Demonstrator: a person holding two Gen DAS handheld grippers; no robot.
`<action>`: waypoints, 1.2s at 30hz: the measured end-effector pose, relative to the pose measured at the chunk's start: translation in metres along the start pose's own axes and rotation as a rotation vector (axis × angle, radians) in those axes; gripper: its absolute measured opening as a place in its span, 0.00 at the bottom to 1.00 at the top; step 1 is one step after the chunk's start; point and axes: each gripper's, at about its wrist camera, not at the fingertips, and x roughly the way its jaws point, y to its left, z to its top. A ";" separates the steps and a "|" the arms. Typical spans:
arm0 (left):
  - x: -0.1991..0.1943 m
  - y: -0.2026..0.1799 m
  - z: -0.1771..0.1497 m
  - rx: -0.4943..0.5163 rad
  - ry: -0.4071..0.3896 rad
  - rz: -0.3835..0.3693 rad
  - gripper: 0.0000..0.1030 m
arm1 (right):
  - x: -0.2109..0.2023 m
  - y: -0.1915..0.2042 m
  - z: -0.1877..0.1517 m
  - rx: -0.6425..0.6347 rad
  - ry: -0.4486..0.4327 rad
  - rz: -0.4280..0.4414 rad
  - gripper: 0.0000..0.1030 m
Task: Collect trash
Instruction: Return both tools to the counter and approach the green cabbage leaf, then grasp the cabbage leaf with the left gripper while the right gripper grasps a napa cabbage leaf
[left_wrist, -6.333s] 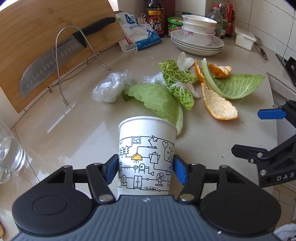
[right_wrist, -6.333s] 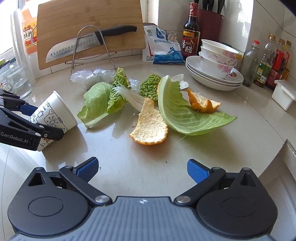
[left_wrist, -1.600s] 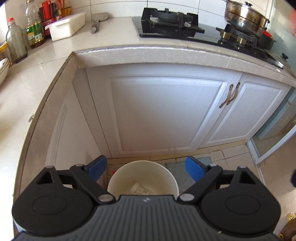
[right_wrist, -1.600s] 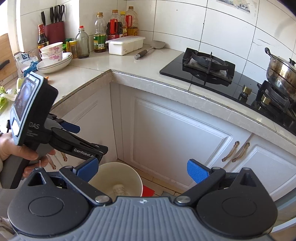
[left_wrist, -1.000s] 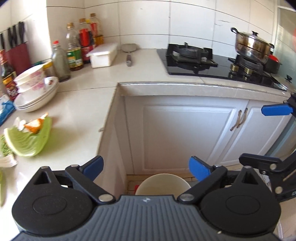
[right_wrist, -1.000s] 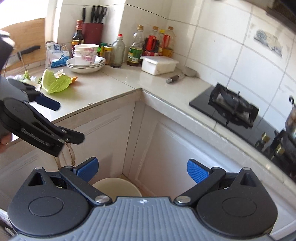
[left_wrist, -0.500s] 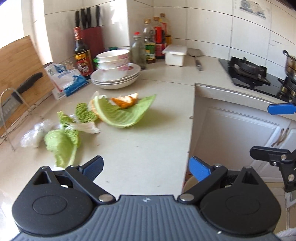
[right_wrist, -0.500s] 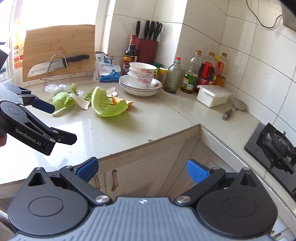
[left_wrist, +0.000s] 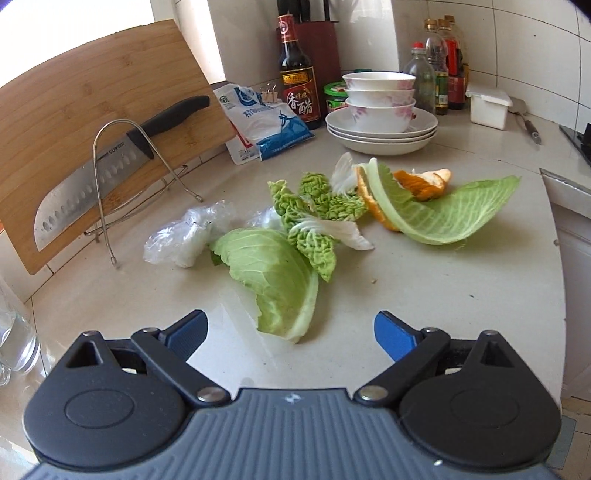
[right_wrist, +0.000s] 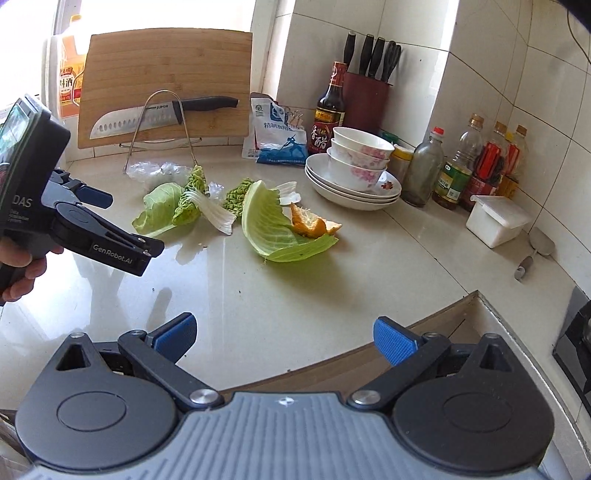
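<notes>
Scraps lie on the pale counter (left_wrist: 424, 295): a flat cabbage leaf (left_wrist: 275, 286), crinkled napa pieces (left_wrist: 317, 218), a big curled cabbage leaf (left_wrist: 447, 214) with orange peel (left_wrist: 421, 182) on it, and crumpled clear plastic (left_wrist: 184, 240). My left gripper (left_wrist: 290, 332) is open and empty, just in front of the flat leaf. My right gripper (right_wrist: 284, 339) is open and empty above the counter's front edge. In the right wrist view the left gripper (right_wrist: 122, 229) is at the left, near the flat leaf (right_wrist: 159, 206); the curled leaf (right_wrist: 277, 229) holds peel (right_wrist: 312, 223).
A cutting board (left_wrist: 92, 125) and knife (left_wrist: 110, 162) on a wire rack stand at the back left. A salt bag (left_wrist: 262, 122), vinegar bottle (left_wrist: 297, 81), stacked bowls on plates (left_wrist: 380, 118), bottles (right_wrist: 476, 166) and a white box (right_wrist: 496, 219) line the back. A glass (left_wrist: 14, 332) is at left.
Both grippers have swung from the bin on the floor by the cabinets back to the counter. The left one has come close to the flat cabbage leaf. The paper cup is gone from it.
</notes>
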 end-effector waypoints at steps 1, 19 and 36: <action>0.005 0.000 0.000 0.004 0.002 0.007 0.91 | 0.004 0.000 0.001 0.001 0.008 0.002 1.00; 0.039 0.006 0.014 -0.024 0.017 0.003 0.51 | 0.048 0.017 0.035 -0.047 0.049 0.080 1.00; 0.015 0.055 -0.004 -0.141 0.089 -0.038 0.50 | 0.077 0.042 0.063 -0.151 0.035 0.192 1.00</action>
